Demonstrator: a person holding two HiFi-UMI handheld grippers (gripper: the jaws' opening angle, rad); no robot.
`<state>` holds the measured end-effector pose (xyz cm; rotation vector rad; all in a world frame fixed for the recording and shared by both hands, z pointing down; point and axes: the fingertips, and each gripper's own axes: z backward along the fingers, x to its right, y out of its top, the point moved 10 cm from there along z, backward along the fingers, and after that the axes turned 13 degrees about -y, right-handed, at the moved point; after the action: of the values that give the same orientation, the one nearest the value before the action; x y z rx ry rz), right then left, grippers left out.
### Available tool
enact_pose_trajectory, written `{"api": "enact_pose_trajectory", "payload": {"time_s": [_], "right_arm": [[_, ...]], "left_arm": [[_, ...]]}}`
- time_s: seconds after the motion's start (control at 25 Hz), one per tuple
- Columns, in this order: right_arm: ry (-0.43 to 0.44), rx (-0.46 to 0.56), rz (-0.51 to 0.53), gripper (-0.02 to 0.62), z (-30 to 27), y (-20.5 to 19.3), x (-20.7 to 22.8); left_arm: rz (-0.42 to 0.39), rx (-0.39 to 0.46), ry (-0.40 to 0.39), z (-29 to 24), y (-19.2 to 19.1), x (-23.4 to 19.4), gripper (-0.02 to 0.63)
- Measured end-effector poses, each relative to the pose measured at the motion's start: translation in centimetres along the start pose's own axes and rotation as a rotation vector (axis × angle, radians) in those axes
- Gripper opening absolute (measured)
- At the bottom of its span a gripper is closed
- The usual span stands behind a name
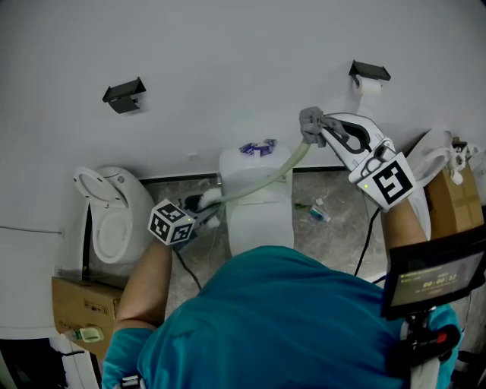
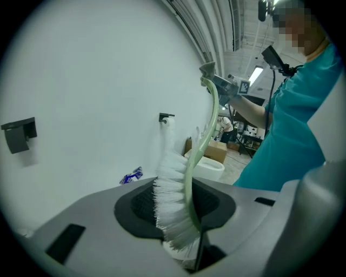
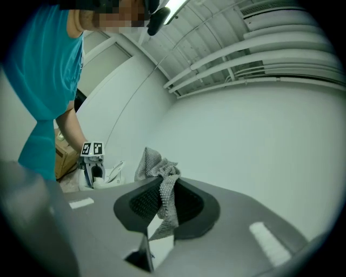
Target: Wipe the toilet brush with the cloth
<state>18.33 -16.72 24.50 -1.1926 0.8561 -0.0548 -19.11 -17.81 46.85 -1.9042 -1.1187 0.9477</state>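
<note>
Left tongs [image 1: 205, 212] pinched the toilet brush [image 1: 266, 178] by its bristle head; right tongs [image 1: 322, 131] pinched the cloth [image 1: 309, 121] at the handle's far end. Wiping looked underway; next, draw cloth toward left tongs.

Bright, even, diffuse light fills all three views: the white wall [image 1: 228, 45] shows no glare, the dark wall bracket [image 1: 124, 95] throws only a faint soft shadow, and a ceiling strip light [image 3: 174, 8] appears as a blown-out white bar. Both gripper views are strongly bowed by the wide-angle lens, with straight lines curving and black vignetting in the corners. There the white bristles of the toilet brush [image 2: 173, 205] look fairly sharp, while the grey foreground around them is soft and smeared.
</note>
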Motion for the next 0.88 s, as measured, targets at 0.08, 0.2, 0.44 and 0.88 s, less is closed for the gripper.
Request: {"api": "enact_pose_trajectory", "payload": {"time_s": [0.08, 0.2, 0.44, 0.88], "right_arm": [[-0.029, 0.006, -0.044, 0.049, 0.1, 0.1, 0.1], [-0.01, -0.042, 0.006, 0.049, -0.1, -0.3, -2.1], [0.166, -0.183, 0.172, 0.049, -3.7, -2.1, -13.2], [0.167, -0.292, 0.597, 0.049, -7.2, -5.3, -20.6]], "left_arm": [[0.019, -0.019, 0.073, 0.3, -0.1, -0.4, 0.146], [0.036, -0.054, 0.194, 0.6, 0.3, -0.9, 0.146], [0.092, -0.09, 0.317, -1.0, 3.4, -0.3, 0.146], [0.077, -0.105, 0.269, -4.9, 7.2, 2.2, 0.146]]}}
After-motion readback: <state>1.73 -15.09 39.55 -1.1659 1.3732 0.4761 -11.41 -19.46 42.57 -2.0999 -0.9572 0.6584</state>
